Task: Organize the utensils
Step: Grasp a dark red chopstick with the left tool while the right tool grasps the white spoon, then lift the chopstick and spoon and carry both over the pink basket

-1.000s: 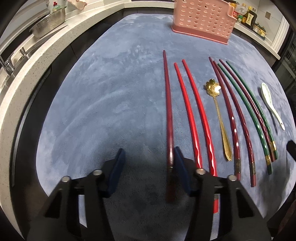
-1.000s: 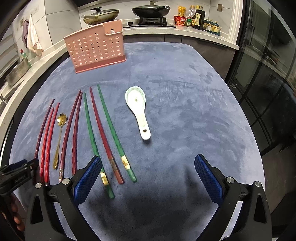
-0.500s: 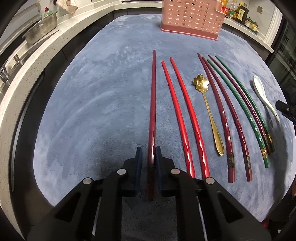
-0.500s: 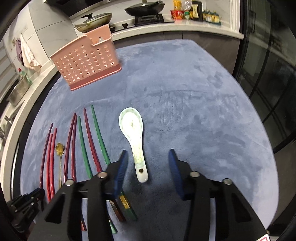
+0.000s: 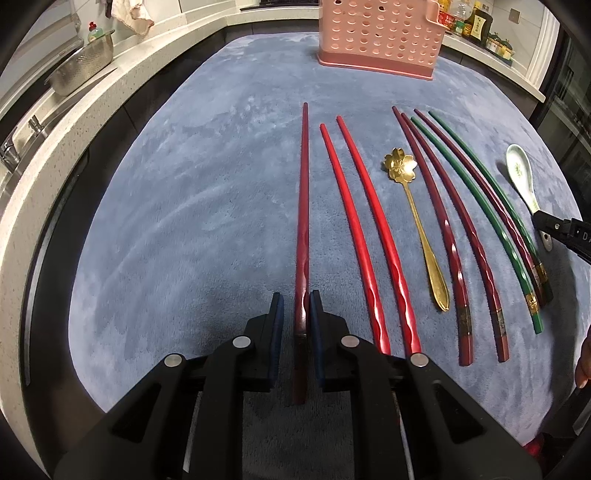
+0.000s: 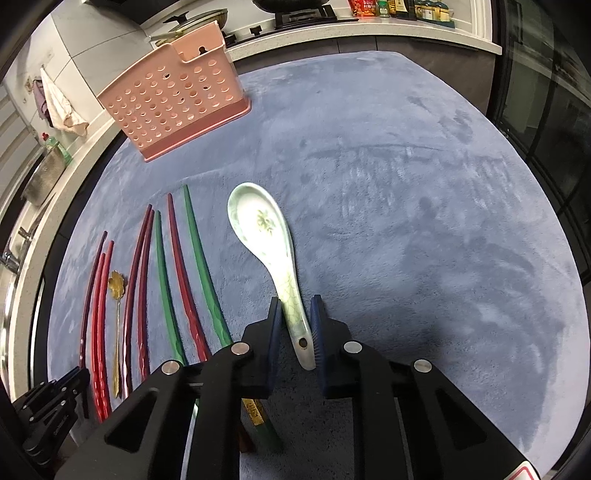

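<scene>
Counter (image 5: 192, 192): blue mat; pink caddy (image 5: 380, 35) upright at the far edge
Left claw (image 5: 295, 310): clenched on the dark red chopstick (image 5: 303, 206) near its thick end
Right claw (image 6: 295, 317): pinching the ceramic spoon (image 6: 266, 236) by its handle
Risk: glazed handle may slip or pivot — bowl-heavy; long chopstick may swing
Hidden: whether either piece is off the mat — cannot tell; caddy compartments unseen

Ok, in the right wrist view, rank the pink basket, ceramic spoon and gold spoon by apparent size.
1. Pink basket, clearly largest.
2. Ceramic spoon, though it lies nearest the camera, which inflates it.
3. Gold spoon, thinnest and smallest; it lies off toward the fisheye edge, so its true length against the ceramic spoon is unsure.
</scene>
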Tool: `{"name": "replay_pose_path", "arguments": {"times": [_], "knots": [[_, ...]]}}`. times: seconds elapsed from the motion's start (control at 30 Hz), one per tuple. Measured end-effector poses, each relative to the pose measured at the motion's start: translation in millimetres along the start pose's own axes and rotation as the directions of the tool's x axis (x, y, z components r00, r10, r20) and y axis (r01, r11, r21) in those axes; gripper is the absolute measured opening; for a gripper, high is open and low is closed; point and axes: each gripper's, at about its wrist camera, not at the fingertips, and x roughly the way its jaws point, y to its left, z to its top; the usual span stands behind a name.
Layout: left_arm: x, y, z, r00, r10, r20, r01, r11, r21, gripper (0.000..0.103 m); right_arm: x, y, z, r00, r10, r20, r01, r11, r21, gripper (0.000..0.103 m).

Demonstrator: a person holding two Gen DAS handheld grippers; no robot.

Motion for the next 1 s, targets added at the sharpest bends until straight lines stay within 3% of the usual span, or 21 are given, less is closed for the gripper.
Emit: {"name": "replay_pose_path", "arguments": {"times": [0.4,0.73,1.0], "knots": [[-13,10,-1,0.998,-0.066,0.006,0.066,0.997,-0.040,0.007,-27,6,-4,0.998,-0.001,0.061,0.003,1.000,-0.025,0.006],[-70,23,12,0.986,-0.093,0.137,0.102,0.993,-0.058,0.007,-83,8,3,0.988,0.000,0.157,0.003,1.000,-0.016,0.007],[-125,37,55,0.953,-0.092,0.290,0.115,0.991,-0.064,0.007,-113,23,22,0.974,0.021,0.226,-0.009,0.999,-0.054,0.007]]}}
